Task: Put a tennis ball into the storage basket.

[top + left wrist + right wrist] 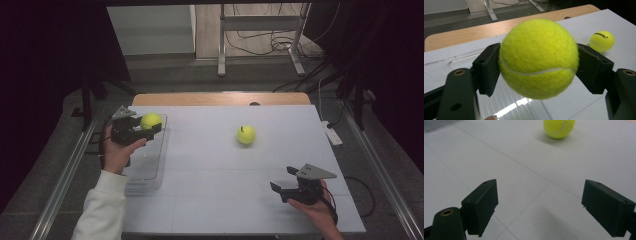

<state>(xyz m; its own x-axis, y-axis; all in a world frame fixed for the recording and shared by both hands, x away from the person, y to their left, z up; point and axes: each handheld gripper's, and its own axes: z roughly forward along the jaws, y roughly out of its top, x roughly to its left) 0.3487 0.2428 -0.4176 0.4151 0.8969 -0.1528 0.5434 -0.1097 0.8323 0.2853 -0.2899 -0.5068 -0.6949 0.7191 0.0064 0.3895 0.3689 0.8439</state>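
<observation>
Left gripper (151, 128) clamps a yellow tennis ball (150, 120) between its two black pads, one pressed to each side, and holds it in the air over the far end of a clear plastic tray (150, 172) at the left edge of the white table (210, 190). From the left gripper view the held ball (539, 58) bulges out past both pads, and it hides most of the tray beneath. Right gripper (284, 179) hovers low over the near right part of the table, jaws spread wide with nothing between them. Well ahead of it lies a second tennis ball (246, 134) on bare table; the right gripper view cuts off that ball's top.
</observation>
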